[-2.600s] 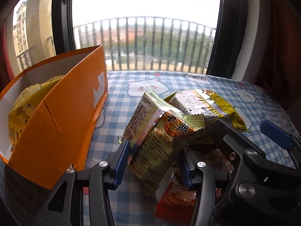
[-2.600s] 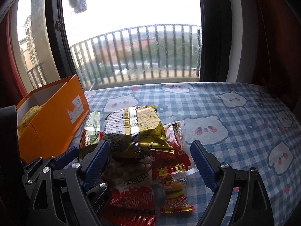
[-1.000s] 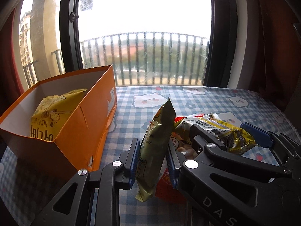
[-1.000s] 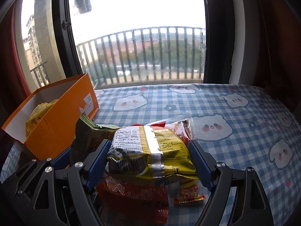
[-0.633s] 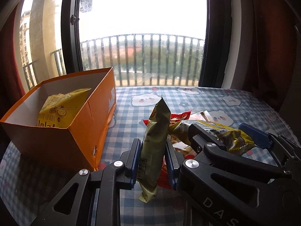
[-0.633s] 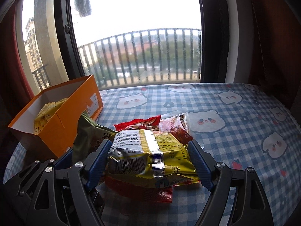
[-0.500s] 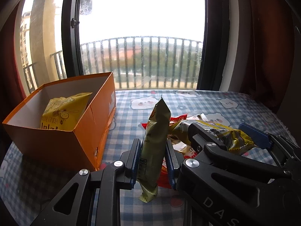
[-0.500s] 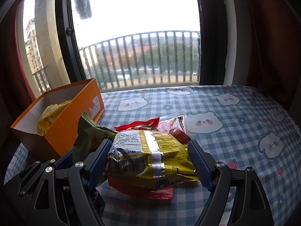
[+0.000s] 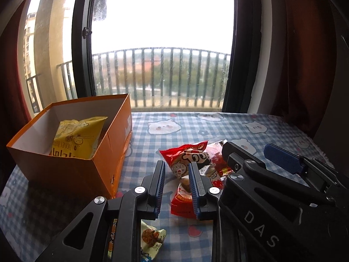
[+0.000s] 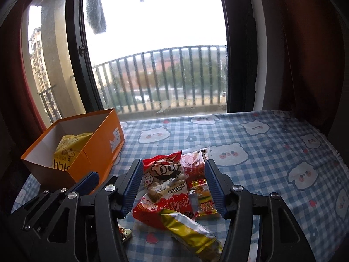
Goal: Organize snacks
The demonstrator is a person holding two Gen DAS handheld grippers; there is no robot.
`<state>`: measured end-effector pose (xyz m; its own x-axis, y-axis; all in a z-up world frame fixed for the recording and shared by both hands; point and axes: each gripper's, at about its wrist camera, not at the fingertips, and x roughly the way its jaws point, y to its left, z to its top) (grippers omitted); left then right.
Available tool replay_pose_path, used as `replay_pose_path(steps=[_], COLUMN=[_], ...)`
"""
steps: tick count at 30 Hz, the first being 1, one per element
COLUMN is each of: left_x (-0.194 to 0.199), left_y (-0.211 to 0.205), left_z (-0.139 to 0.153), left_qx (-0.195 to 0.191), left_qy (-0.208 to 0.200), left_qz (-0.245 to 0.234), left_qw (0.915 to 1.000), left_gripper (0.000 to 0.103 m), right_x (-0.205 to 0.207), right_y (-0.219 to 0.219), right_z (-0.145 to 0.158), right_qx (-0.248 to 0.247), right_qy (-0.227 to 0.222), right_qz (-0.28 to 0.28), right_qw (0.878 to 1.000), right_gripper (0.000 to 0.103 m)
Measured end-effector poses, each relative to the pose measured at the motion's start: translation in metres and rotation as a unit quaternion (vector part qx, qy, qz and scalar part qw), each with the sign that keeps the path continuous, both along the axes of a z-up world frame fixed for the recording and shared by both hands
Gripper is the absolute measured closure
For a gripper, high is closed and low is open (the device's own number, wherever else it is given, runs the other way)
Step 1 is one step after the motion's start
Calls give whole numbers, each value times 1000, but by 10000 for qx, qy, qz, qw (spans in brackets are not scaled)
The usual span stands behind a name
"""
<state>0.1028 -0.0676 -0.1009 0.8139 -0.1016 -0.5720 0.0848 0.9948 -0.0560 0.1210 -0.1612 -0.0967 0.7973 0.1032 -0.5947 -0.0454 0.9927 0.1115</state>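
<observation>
My left gripper (image 9: 176,186) has its jaws apart with nothing between them, raised above the checked tablecloth (image 9: 218,128). My right gripper (image 10: 173,184) is also spread wide and holds nothing; it hangs over the heap of snacks. In that heap a red packet with a cartoon face (image 10: 165,172) lies on top, a clear-wrapped red snack (image 10: 195,163) sits just to its right, and a small striped candy packet (image 10: 204,200) lies near the right finger. A yellow and silver packet (image 10: 187,229) lies nearest to me, below the right gripper, on the cloth. At the left stands the orange box (image 9: 72,170), open at the top, with a yellow snack bag (image 9: 76,139) leaning inside it. A small wrapped snack (image 9: 150,240) lies on the cloth under the left gripper's frame, well apart from the box.
</observation>
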Motion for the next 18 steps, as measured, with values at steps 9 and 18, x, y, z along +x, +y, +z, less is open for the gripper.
replay_pose_path(steps=[9,18], left_x=[-12,-28], left_y=[11,14], left_z=[-44,-60], left_qx=[31,159], left_qy=[594,688], left_qz=[117,275], left_qw=[9982,9971], left_gripper=[24,6], right_x=[-10,-20], right_y=[-5,-11], right_z=[-40,-62], right_qx=[37,64], right_qy=[422,660], right_qz=[-7,-195], right_qw=[9991,9976], right_gripper=[13,10])
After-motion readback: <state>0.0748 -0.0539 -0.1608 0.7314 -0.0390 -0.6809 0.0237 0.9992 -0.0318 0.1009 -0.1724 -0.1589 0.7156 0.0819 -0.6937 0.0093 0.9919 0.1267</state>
